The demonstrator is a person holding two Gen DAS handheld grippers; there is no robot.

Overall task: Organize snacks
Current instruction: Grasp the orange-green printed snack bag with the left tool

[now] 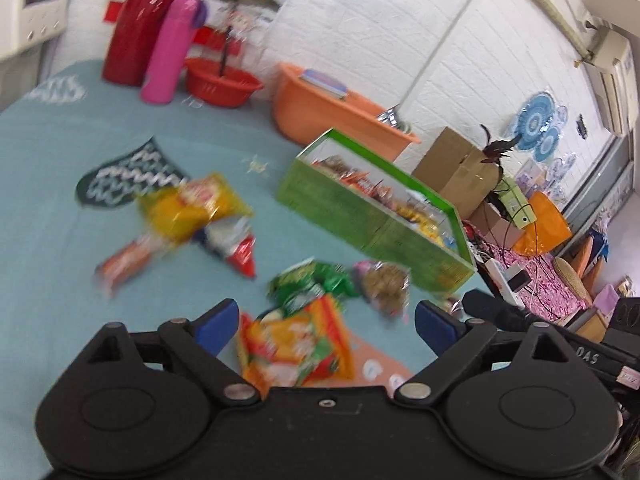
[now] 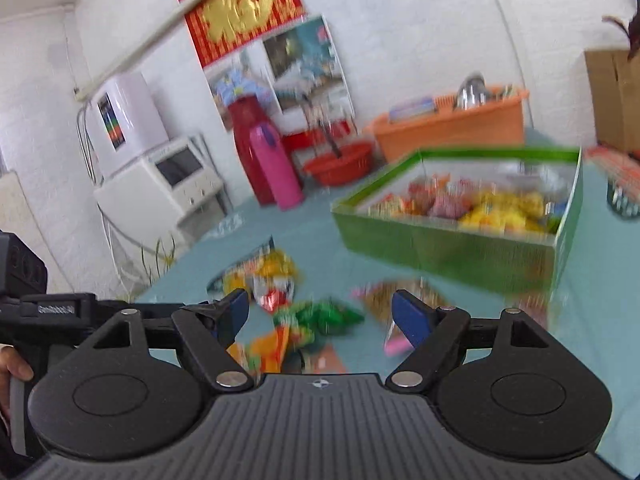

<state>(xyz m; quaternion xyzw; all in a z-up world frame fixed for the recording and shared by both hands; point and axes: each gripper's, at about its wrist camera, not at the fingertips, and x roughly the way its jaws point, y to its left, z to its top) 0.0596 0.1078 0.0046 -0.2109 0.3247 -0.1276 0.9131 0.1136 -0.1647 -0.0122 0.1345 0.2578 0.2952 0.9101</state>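
A green box (image 1: 372,212) holding several snack packets stands on the light blue tablecloth (image 1: 60,184); it also shows in the right wrist view (image 2: 448,252). Loose packets lie in front of it: a yellow bag (image 1: 192,208), a red-and-white packet (image 1: 236,244), an orange sausage-like packet (image 1: 124,264), a green packet (image 1: 312,284), a brown clear packet (image 1: 384,284) and an orange-green packet (image 1: 296,344). My left gripper (image 1: 326,320) is open and empty above the orange-green packet. My right gripper (image 2: 320,312) is open and empty above the green packet (image 2: 324,316).
A red jug (image 1: 148,20), a pink flask (image 1: 172,48), a red basin (image 1: 220,80) and an orange tub (image 1: 328,112) stand at the table's back. A cardboard box (image 1: 456,168) is beyond the green box. The table's right edge drops to a cluttered floor.
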